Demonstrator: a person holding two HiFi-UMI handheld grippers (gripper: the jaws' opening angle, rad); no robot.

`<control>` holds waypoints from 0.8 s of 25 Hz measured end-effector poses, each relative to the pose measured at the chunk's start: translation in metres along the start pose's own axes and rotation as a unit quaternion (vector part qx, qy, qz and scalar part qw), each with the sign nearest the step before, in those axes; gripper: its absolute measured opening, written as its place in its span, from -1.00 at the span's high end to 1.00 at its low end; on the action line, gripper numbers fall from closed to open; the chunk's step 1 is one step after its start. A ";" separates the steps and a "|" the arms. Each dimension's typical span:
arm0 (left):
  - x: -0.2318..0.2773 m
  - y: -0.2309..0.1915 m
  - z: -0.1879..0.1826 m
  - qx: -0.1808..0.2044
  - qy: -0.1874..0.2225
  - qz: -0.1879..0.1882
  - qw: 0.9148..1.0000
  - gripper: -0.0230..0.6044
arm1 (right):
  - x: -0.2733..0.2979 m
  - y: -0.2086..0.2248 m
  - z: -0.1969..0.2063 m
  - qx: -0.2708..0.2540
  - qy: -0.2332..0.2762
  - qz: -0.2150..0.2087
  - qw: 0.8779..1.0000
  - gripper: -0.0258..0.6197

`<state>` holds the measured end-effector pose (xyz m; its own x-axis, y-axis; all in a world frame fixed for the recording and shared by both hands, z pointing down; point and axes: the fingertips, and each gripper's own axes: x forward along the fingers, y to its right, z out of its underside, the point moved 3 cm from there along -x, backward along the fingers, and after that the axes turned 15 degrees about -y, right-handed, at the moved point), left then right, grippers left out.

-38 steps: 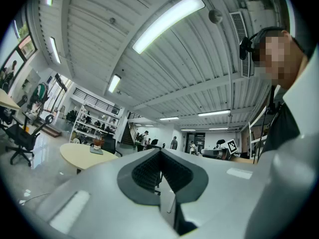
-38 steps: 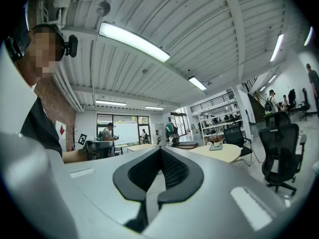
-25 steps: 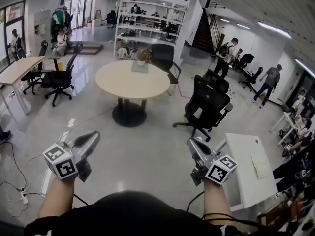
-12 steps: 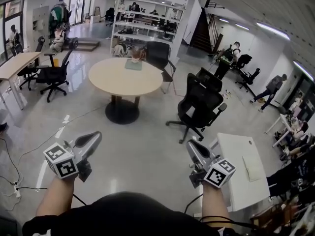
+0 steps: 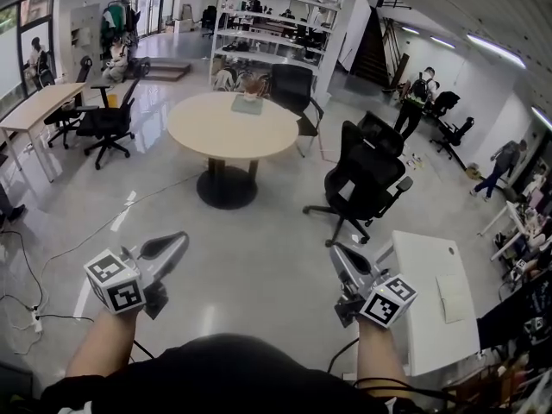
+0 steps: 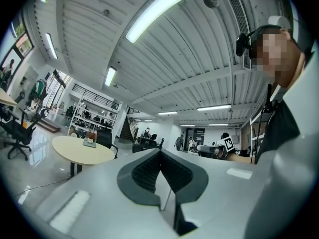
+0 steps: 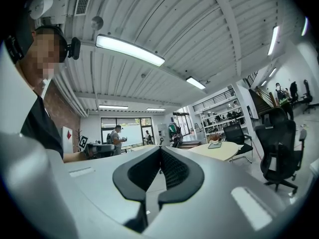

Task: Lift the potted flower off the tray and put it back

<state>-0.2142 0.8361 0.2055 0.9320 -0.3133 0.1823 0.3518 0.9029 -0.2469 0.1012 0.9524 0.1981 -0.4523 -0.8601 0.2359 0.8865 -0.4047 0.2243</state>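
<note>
The potted flower (image 5: pixel 251 84) stands with its tray (image 5: pixel 247 104) at the far edge of a round beige table (image 5: pixel 216 132), well across the room from me. The left gripper view shows the flower (image 6: pixel 91 135) small on that table (image 6: pixel 79 152); in the right gripper view the tray (image 7: pixel 215 145) is just as distant. My left gripper (image 5: pixel 177 242) and right gripper (image 5: pixel 337 251) are held level in front of my body, far short of the table. Both are shut with nothing between the pads.
Two black office chairs (image 5: pixel 362 184) stand right of the round table, another (image 5: pixel 291 89) behind it. A white desk (image 5: pixel 431 300) is close at my right. A wooden desk (image 5: pixel 39 110) with chairs is at the left. Cables (image 5: pixel 34 317) lie on the floor. People stand at the far right.
The view has shifted as I move across the floor, and both grippers have come forward a little with it. Their jaws look the same, shut and empty.
</note>
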 end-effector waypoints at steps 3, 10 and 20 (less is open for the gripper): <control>-0.002 -0.013 -0.003 -0.009 0.003 -0.007 1.000 0.93 | 0.016 0.002 0.000 0.000 -0.006 -0.004 1.000 0.87; -0.012 -0.087 -0.015 -0.016 0.018 0.003 1.000 0.93 | 0.087 -0.004 -0.021 -0.013 -0.009 0.003 1.000 0.87; -0.044 -0.240 -0.062 -0.004 0.032 0.017 0.999 0.93 | 0.226 -0.023 -0.069 -0.023 0.007 0.026 0.999 0.87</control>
<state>-0.3346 0.6145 0.1973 0.9468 -0.3011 0.1135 0.3208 0.9107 -0.2602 -0.0147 0.7457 0.1812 -0.4052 -0.8841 0.2326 0.9121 -0.3735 0.1693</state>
